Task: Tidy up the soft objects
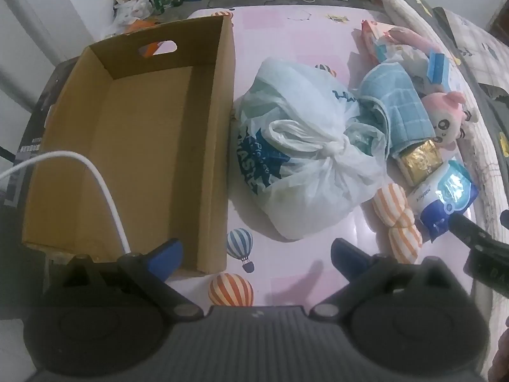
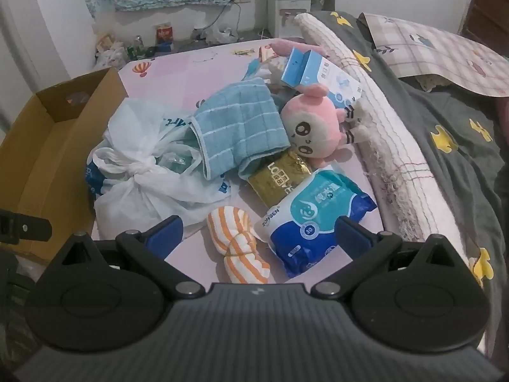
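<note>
An empty cardboard box stands at the left on the pink table. Right of it lies a knotted white plastic bag. Beside the bag are a blue checked towel, a pink plush toy, a gold packet, a blue tissue pack and an orange-striped rolled cloth. My left gripper is open over the box's near right corner, holding nothing. My right gripper is open above the striped cloth and tissue pack, apart from them.
A white cable arcs over the box. More packets lie behind the plush. A folded pale blanket and grey bedding border the table's right side. Clutter sits on the floor beyond the far edge.
</note>
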### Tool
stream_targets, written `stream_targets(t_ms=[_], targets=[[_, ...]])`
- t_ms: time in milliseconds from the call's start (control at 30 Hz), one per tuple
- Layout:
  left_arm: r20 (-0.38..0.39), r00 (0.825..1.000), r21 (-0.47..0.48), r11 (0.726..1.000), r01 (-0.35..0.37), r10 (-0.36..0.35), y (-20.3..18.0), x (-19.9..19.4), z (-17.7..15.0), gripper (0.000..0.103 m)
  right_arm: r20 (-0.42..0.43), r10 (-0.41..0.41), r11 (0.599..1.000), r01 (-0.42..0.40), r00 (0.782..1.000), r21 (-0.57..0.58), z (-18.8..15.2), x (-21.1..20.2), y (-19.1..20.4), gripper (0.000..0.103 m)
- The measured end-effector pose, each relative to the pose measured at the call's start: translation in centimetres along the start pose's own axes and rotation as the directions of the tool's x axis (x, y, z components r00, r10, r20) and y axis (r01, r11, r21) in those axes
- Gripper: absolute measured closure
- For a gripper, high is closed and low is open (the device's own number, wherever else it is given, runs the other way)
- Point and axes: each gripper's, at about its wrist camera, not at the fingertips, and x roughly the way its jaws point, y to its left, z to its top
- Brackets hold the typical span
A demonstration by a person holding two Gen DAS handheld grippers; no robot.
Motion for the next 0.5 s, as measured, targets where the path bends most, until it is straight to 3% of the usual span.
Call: stream_targets(t_ms=[500], targets=[[0.003,1.000,-0.003,1.000,0.000,0.000,0.22,-0.04,0.07,0.003,0.004,0.006,1.000,-0.006,1.000,-0.005,0.20,-0.03,0.23,0.001]])
